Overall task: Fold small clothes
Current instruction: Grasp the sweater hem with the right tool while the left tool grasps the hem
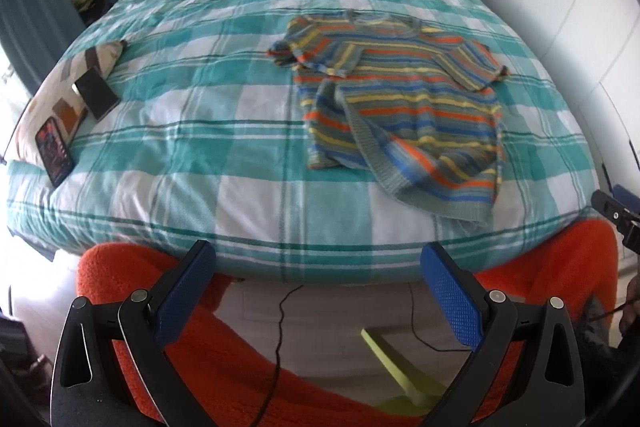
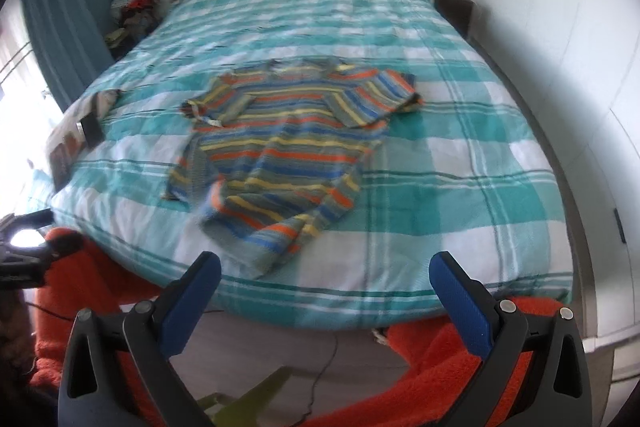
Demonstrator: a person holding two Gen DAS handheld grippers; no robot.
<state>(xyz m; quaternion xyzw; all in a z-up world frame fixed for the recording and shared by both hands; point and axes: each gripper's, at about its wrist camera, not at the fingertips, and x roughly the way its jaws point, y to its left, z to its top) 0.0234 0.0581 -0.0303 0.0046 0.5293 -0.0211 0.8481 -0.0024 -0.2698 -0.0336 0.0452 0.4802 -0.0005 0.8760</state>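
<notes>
While the small striped knit sweater in orange, blue, yellow and grey-green (image 1: 400,99) is lying on the teal-and-white checked bed cover (image 1: 200,155), right of centre in the left wrist view and near the middle of the right wrist view, both grippers are hanging back from the bed's near edge, touching nothing. The left gripper (image 1: 316,295) is standing spread wide with nothing between its blue pads, and the right gripper (image 2: 324,303) is spread just as wide and empty.

Judging by its rumpled lie, the sweater is looking soft, light and limp, likely sagging from any single pinch. Its ribbed grey hem (image 2: 260,259), turned up at the lower corner nearest the bed's edge, is offering the thickest hold; the short sleeves (image 2: 376,95) are offering a second.

Open cover is lying right of the sweater and above it in both views. At the left edge, 2 dark phones (image 1: 96,95) are resting near the bed's side, well apart from the sweater.
</notes>
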